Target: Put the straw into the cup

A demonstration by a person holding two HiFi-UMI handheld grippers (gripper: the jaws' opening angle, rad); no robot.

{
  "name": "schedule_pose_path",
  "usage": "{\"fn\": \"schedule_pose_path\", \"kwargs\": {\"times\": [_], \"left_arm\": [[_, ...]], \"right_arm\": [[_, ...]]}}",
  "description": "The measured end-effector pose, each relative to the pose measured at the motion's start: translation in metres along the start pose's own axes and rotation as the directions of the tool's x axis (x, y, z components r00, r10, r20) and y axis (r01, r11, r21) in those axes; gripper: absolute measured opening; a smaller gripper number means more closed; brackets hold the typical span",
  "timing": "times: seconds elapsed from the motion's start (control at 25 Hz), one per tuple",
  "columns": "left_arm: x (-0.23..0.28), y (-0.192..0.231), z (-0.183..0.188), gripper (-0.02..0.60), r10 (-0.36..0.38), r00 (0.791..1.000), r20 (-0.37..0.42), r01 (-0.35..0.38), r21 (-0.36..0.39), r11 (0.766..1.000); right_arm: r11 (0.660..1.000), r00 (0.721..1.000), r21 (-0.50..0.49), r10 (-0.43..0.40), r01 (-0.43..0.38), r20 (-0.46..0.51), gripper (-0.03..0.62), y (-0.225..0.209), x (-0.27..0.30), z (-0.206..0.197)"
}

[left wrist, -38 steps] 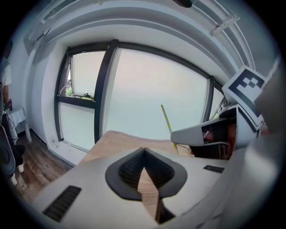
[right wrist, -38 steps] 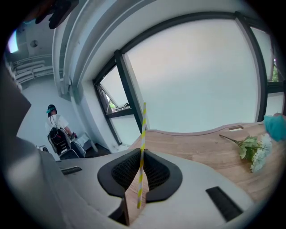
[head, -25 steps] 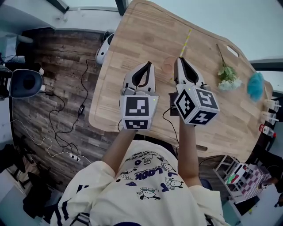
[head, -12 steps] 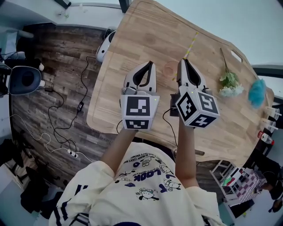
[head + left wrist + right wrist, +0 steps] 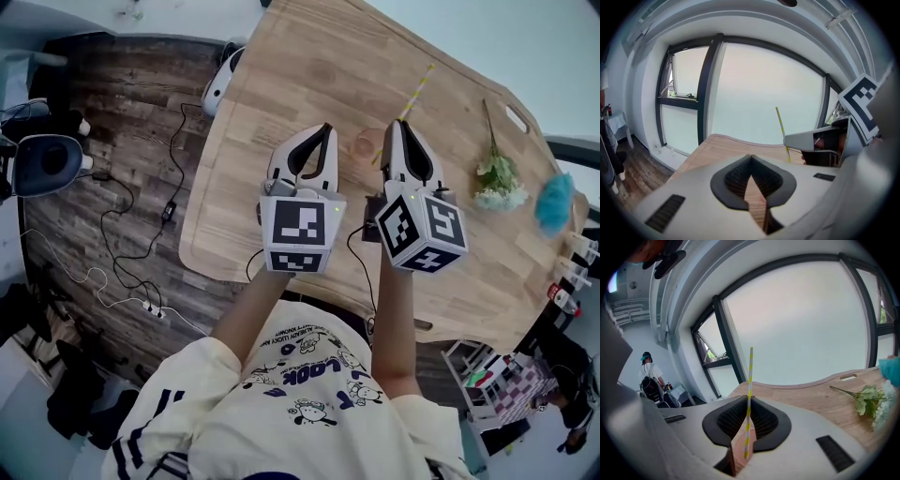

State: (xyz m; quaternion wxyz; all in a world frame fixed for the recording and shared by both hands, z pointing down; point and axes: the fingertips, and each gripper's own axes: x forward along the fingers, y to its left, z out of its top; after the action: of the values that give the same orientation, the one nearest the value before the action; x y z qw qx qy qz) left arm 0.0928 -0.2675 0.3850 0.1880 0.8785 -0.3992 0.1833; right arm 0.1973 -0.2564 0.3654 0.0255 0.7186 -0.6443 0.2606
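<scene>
My right gripper (image 5: 398, 128) is shut on a yellow-and-white striped straw (image 5: 412, 94). In the right gripper view the straw (image 5: 749, 390) stands upright between the shut jaws of that gripper (image 5: 747, 404). A small pinkish translucent cup (image 5: 366, 145) stands on the wooden table (image 5: 281, 216) between the two grippers. In the head view the straw's lower end overlaps the cup; whether it is inside I cannot tell. My left gripper (image 5: 322, 131) hovers just left of the cup, shut on nothing (image 5: 751, 161). The straw (image 5: 782, 131) also shows in the left gripper view.
A flower sprig (image 5: 495, 173) and a blue fluffy thing (image 5: 553, 202) lie on the table's right part. A white device (image 5: 218, 86) sits at the table's left edge. Cables (image 5: 141, 272) run over the floor at left. Small bottles (image 5: 570, 272) stand at far right.
Both grippers have shifted slightly forward over the table. The right gripper keeps its hold on the straw, and the left stays shut.
</scene>
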Motion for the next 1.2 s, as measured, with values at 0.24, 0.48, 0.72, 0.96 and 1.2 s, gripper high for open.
{"fn": "schedule_pose_path", "kwargs": {"times": [0.24,0.48,0.72,0.96,1.2], "left_arm": [[0.011,0.002,-0.013,0.031,-0.006,1.0,-0.028,0.005,-0.011,1.0],[0.018,0.003,-0.022,0.031,-0.008,0.999,-0.039,0.008,-0.014,1.0],[0.021,0.004,-0.029,0.031,-0.005,0.999,-0.05,0.004,-0.015,1.0],[0.023,0.003,-0.037,0.031,-0.007,0.998,-0.064,0.007,-0.007,1.0],[0.023,0.003,-0.044,0.031,-0.007,0.997,-0.074,0.006,-0.008,1.0]], "right_arm": [[1.0,1.0,-0.001,-0.009,0.009,-0.006,0.015,-0.006,0.009,-0.012],[1.0,1.0,0.005,-0.021,0.021,-0.011,0.015,-0.013,0.014,-0.02],[1.0,1.0,0.002,-0.017,0.017,-0.023,0.015,-0.014,0.015,-0.029],[1.0,1.0,-0.012,-0.014,0.014,-0.017,0.017,-0.013,0.015,-0.032],[0.999,0.999,-0.039,-0.035,0.036,0.014,0.017,-0.014,0.011,-0.034]]}}
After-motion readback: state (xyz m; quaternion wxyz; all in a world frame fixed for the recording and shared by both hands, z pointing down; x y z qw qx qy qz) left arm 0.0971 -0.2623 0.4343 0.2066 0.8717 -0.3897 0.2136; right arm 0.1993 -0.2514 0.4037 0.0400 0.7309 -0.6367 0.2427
